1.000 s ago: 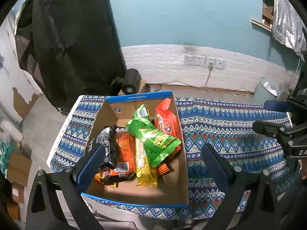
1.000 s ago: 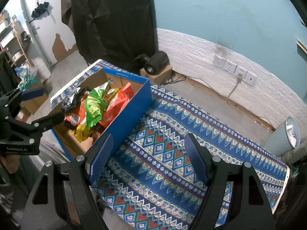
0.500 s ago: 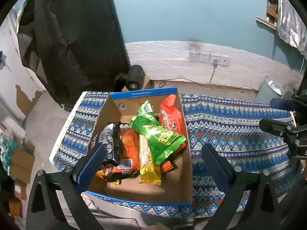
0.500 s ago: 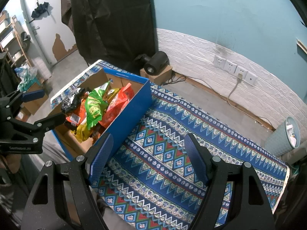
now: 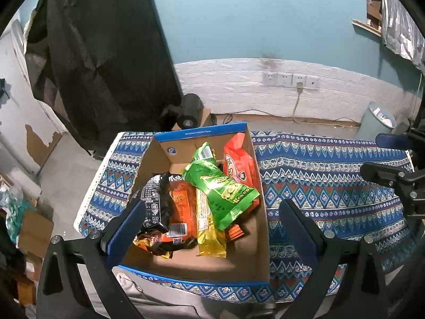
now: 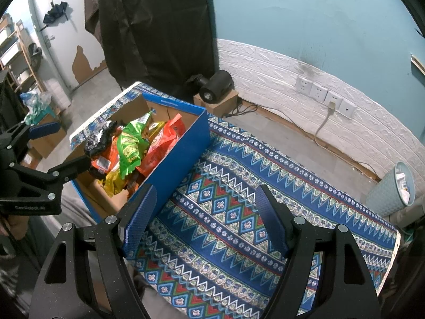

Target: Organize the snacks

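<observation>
Your left tool (image 5: pixel 212 223) hovers over the near end of the cardboard box (image 5: pixel 261 228), fingers spread wide and holding nothing; the snacks lie piled inside it, green packet (image 5: pixel 220 188) on top, orange-red packet (image 5: pixel 237 163) against the right wall, black packet (image 5: pixel 154 199) at left. Your right tool (image 6: pixel 205 219) is likewise spread and empty, above the patterned cloth (image 6: pixel 239 199) covering the bench, just right of the box.

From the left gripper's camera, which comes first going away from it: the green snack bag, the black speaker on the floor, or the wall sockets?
1. Green bag, in the box, just ahead of the left gripper.
2. Speaker, beyond the table.
3. Sockets, on the far wall.
</observation>
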